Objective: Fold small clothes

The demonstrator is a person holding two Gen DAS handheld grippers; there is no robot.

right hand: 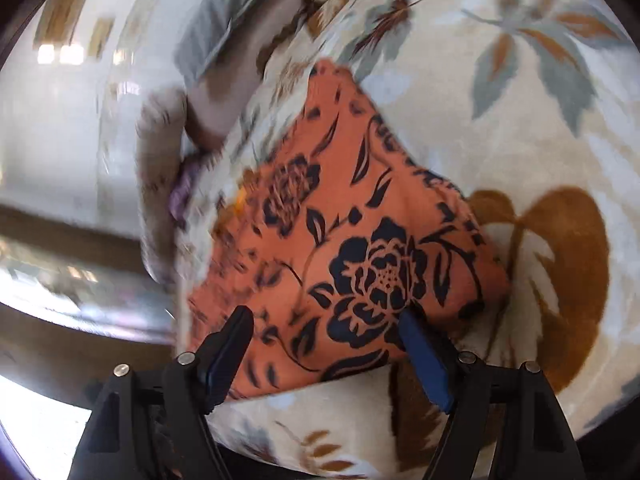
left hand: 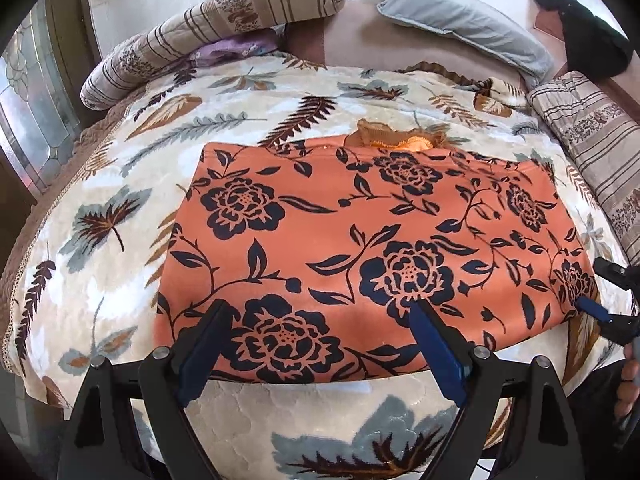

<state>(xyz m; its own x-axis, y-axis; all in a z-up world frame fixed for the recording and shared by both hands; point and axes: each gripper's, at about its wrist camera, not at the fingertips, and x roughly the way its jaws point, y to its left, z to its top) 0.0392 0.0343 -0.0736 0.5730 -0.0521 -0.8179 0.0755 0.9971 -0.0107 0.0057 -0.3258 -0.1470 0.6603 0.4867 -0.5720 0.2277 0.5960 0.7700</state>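
Observation:
An orange garment [left hand: 360,232] with a dark floral print lies flat on the cream leaf-patterned blanket [left hand: 120,184]; a lighter orange collar [left hand: 400,138] peeks out at its far edge. My left gripper [left hand: 320,314] stands open over the garment's near edge, one blue-padded finger on each side of a printed flower. My right gripper [left hand: 599,288] is at the garment's right corner. In the blurred right wrist view, the right gripper [right hand: 324,320] is open, its fingers spread over the near corner of the garment [right hand: 340,216]. Neither gripper pinches any cloth.
A striped bolster [left hand: 224,20], a grey pillow [left hand: 460,20] and a purple cloth [left hand: 236,48] lie at the head of the bed. A striped cushion [left hand: 592,152] and a black item [left hand: 592,40] sit at the right. Glass panes [left hand: 32,120] line the left side.

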